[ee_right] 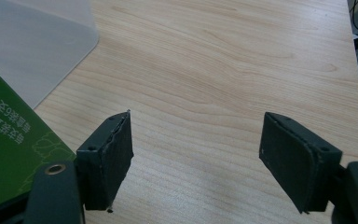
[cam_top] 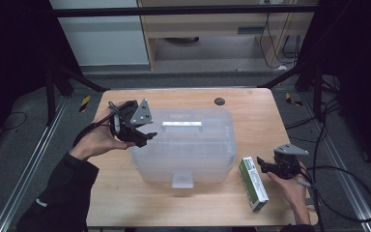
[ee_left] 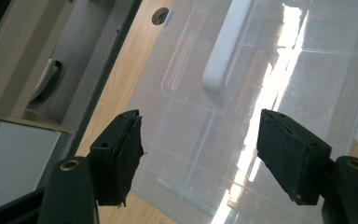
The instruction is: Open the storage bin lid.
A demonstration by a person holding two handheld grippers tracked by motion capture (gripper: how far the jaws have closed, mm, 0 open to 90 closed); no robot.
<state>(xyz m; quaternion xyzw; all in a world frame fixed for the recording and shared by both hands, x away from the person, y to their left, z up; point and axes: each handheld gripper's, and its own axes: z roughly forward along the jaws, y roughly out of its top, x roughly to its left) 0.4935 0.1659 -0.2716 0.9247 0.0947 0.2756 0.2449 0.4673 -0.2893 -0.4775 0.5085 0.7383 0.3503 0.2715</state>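
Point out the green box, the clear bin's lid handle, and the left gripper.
green box (cam_top: pixel 253 182), high view, on its top face.
lid handle (cam_top: pixel 181 125), high view, on the middle of the white bar atop the clear bin.
left gripper (cam_top: pixel 150 137), high view, midway between its open jaw tips.

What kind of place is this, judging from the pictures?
Probably a lab or recording workspace, not a home: a wooden table stands inside a dark metal frame, cables trail over the grey floor, and each hand holds a gripper beside a clear plastic box.
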